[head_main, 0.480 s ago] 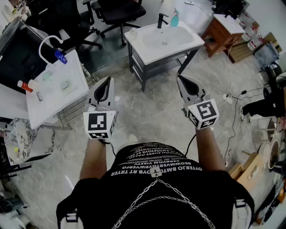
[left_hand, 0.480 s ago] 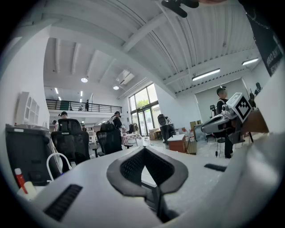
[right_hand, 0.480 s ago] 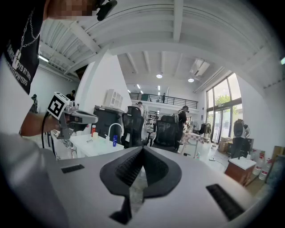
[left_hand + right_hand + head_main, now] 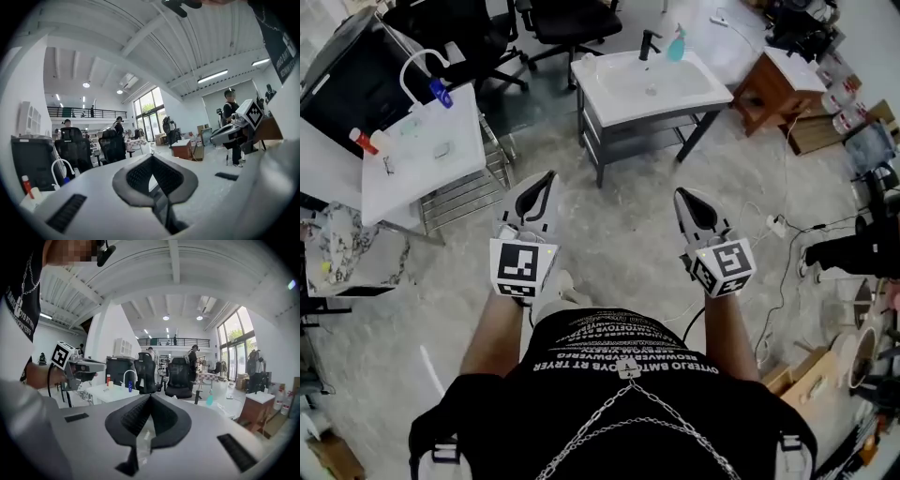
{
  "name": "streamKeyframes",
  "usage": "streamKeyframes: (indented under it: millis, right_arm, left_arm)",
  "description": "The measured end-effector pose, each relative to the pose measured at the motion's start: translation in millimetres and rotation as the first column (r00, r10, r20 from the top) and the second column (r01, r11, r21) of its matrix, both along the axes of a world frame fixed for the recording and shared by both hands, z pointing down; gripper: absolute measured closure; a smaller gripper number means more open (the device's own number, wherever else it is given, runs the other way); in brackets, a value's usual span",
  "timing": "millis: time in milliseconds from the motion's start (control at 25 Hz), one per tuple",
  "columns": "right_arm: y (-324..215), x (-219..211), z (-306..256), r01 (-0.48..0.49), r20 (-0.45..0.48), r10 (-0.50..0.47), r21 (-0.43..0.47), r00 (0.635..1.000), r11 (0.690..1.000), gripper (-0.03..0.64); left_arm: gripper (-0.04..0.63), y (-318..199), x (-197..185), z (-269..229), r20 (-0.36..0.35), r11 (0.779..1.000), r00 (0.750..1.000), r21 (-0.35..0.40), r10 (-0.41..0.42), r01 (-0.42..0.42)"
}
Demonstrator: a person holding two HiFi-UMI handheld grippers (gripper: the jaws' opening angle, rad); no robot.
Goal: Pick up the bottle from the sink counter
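A teal bottle (image 4: 676,44) stands at the back of the white sink counter (image 4: 694,89), right of the black tap (image 4: 648,42). It is far ahead of both grippers, across bare floor. My left gripper (image 4: 547,178) and my right gripper (image 4: 683,195) are held out at waist height, side by side, both shut with nothing between the jaws. In the right gripper view the bottle (image 4: 209,399) shows small and distant beyond the shut right gripper (image 4: 150,397). The left gripper view shows only the shut left gripper (image 4: 152,157) and the room; the bottle is not seen there.
A white table (image 4: 412,164) with a hooked tap and a red-capped bottle (image 4: 363,141) stands at the left. Black office chairs (image 4: 572,19) are behind the sink. A wooden cabinet (image 4: 778,89) and floor cables (image 4: 773,225) lie to the right.
The view has shifted a little: the left table now sits higher and nearer the middle. The left gripper has drifted rightward. Both grippers stay shut.
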State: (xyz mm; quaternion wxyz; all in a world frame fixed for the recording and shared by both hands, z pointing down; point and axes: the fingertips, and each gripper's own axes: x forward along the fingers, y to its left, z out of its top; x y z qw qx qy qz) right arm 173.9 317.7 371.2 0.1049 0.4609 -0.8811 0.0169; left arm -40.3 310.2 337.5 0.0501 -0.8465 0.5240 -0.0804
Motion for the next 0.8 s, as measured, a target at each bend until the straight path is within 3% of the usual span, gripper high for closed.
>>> streamKeyframes:
  millis: [200,400,600,800]
  right_arm:
    - [22,23,4,0.009,0.032,-0.010,0.007,0.999,1.000,0.604]
    - [14,26,2,0.021,0.054,-0.022,0.023,0.998,1.000,0.538]
    - [-19,4,2,0.045,0.061,-0.047,0.029,0.997,0.999,0.396]
    - [-69,-15,7,0.022,0.085,-0.024,0.020,0.996,1.000,0.301]
  left_arm:
    - [0.591,30,-5,16,0.041,0.998,0.997,-0.030,-0.062,0.064]
    - [0.591,37,-8,14,0.063,0.997,0.995,-0.024,-0.074,0.076]
    - [0.591,4,-16,12,0.076,0.998,0.995,-0.020,-0.059,0.060]
    - [0.591,-49,-30,10,0.078,0.999,0.996,-0.007,-0.041,0.042]
